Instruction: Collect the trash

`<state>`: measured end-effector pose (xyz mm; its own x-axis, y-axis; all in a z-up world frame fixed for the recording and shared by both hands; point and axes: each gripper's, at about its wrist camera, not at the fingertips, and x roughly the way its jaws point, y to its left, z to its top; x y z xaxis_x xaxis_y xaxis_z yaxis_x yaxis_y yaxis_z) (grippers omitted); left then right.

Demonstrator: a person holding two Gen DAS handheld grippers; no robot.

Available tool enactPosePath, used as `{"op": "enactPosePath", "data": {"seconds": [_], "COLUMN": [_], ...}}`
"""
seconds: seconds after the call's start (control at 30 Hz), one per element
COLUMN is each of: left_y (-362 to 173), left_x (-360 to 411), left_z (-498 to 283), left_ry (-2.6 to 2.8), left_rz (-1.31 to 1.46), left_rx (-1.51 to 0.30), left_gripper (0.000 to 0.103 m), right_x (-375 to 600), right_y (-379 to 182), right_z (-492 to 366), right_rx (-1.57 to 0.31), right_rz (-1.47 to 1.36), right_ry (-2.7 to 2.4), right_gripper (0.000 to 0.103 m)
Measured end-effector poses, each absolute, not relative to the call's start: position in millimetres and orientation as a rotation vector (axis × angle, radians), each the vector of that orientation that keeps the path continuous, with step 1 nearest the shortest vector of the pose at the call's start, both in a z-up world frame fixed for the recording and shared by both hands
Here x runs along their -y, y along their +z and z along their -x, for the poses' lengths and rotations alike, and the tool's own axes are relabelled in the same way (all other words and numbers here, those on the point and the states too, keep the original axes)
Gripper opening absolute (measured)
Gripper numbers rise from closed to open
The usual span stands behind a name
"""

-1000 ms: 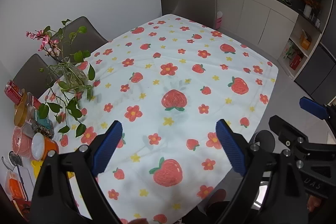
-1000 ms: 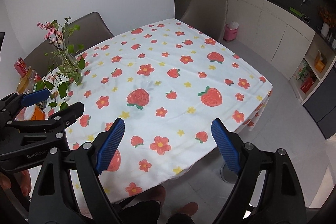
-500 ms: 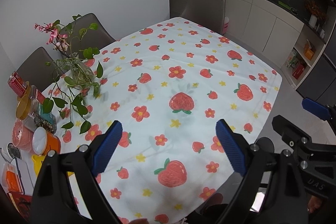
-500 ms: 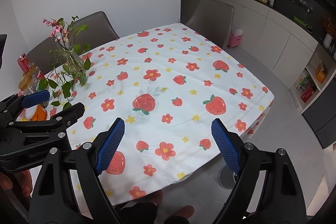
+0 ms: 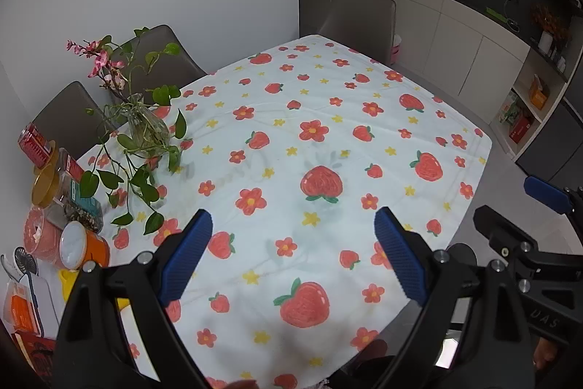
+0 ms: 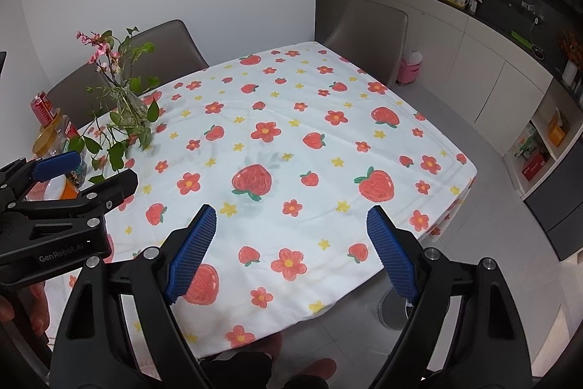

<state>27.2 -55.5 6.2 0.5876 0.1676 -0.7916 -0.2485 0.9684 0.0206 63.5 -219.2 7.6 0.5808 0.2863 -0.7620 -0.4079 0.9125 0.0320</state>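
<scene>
My left gripper (image 5: pixel 293 254) hovers open over the near edge of a table (image 5: pixel 328 133) covered in a white cloth with strawberries and flowers; nothing lies between its fingers. My right gripper (image 6: pixel 291 250) is open too, empty, above the table's near right corner. Each gripper shows in the other's view: the right gripper (image 5: pixel 503 197) at the right edge, the left gripper (image 6: pixel 105 166) at the left edge. I see no loose trash on the open cloth. A small pink bin (image 6: pixel 410 70) stands on the floor beside the far chair.
A glass vase with trailing leaves and pink blossoms (image 5: pixel 142 126) stands at the table's left side. Jars, a red can (image 5: pixel 34 144) and an orange tub with a white lid (image 5: pixel 83 246) crowd the near left corner. Grey chairs (image 6: pixel 371 35) ring the table; cabinets line the right wall.
Both views have drifted slightly, so the table and vase sit a little further right and lower in frame. Both grippers stay open and empty.
</scene>
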Motion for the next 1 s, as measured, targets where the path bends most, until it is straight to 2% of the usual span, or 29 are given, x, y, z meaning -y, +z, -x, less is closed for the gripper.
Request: {"op": "enactPosePath", "data": {"seconds": [1.0], "left_y": [6.6], "left_x": [61.2], "left_z": [-22.2], "left_ry": [0.225], "left_rz": [0.106], "left_rx": [-0.913], "left_gripper": [0.090], "right_x": [231.9], "right_y": [7.6], "right_z": [-56.4], "right_rx": [-0.864], "right_rz": [0.153], "right_ry": [0.398], "right_gripper": [0.082]}}
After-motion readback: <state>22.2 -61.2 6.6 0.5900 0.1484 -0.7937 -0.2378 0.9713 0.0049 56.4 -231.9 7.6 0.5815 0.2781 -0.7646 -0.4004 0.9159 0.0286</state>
